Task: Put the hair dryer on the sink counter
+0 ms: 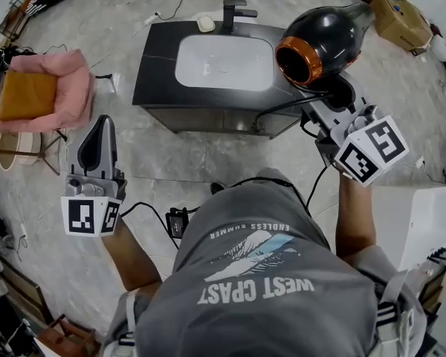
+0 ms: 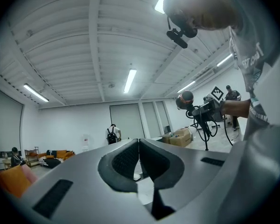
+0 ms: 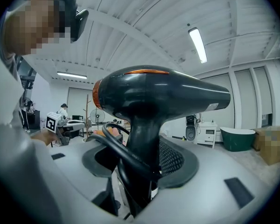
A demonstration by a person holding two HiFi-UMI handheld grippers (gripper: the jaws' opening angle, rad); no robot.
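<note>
The jaws of the right gripper [image 3: 140, 164] are being held clenched on the upright handle of the hair dryer [image 3: 158, 94], its black cord [image 3: 123, 155] looping in front. The jaws of the left gripper [image 2: 139, 148] are being held closed together on nothing.

The sink worktop [image 1: 153, 58], dark with a white basin [image 1: 223, 62] set in it, is being faced from the front. The hair dryer [image 1: 323, 39] is being carried in the air at the worktop's right end, so the task is being judged not yet complete. The barrel's long axis is being held across the jaws, roughly level, with the orange-ringed end turned toward the basin. The right gripper [image 1: 333, 94] is being judged the nearer one. The left gripper [image 1: 104, 125] is being held well apart, off the front left corner. A move leftward and down is being judged sufficient, with care for the trailing cord [image 1: 282, 107].

A black tap [image 1: 234, 13] and a soap bar [image 1: 206, 23] are being noted at the rear edge.

"WEST COAST" and "ENDLESS SUMMER" are being read on the person's T-shirt [image 1: 260, 274]. A small label on the barrel is being found too small to read.
</note>
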